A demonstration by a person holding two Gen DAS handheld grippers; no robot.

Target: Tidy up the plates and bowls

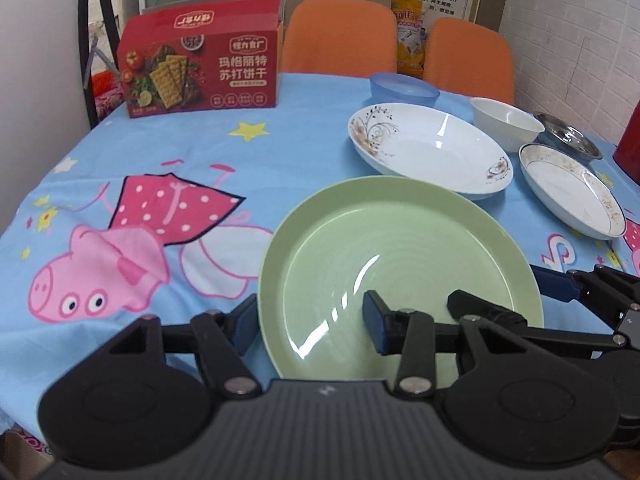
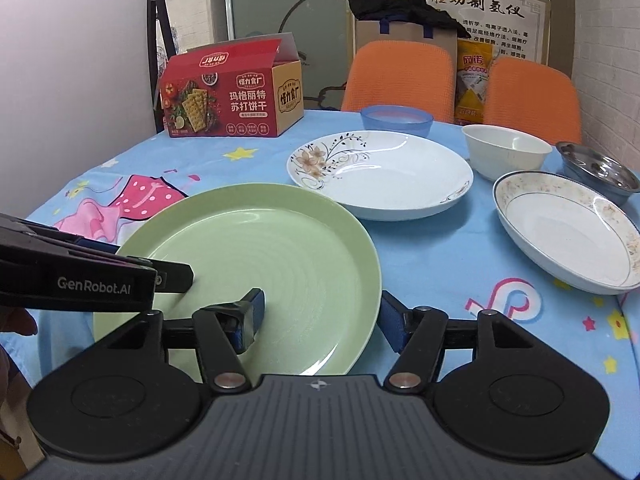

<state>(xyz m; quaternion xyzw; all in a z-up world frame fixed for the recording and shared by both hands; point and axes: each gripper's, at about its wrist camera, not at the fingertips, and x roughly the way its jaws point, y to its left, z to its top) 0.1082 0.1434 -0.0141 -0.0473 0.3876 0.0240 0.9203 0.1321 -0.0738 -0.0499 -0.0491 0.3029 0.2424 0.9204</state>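
A green plate [image 1: 400,256] lies on the tablecloth at the near edge; it also shows in the right wrist view [image 2: 256,264]. My left gripper [image 1: 310,326] is open and straddles the plate's left rim, one finger outside and one over the plate. My right gripper [image 2: 320,320] is open and straddles the right rim. Behind stand a large white floral plate [image 1: 432,148] [image 2: 384,172], a smaller white plate [image 1: 572,192] [image 2: 568,228], a white bowl [image 1: 506,120] [image 2: 506,152], a blue bowl [image 1: 404,88] [image 2: 396,118] and a steel bowl [image 1: 568,136] [image 2: 600,172].
A red cracker box [image 1: 200,64] [image 2: 232,96] stands at the back left of the table. Two orange chairs [image 1: 340,36] [image 2: 400,76] are behind the table. A red object [image 1: 628,148] sits at the right edge. The cartoon tablecloth [image 1: 120,248] covers the table.
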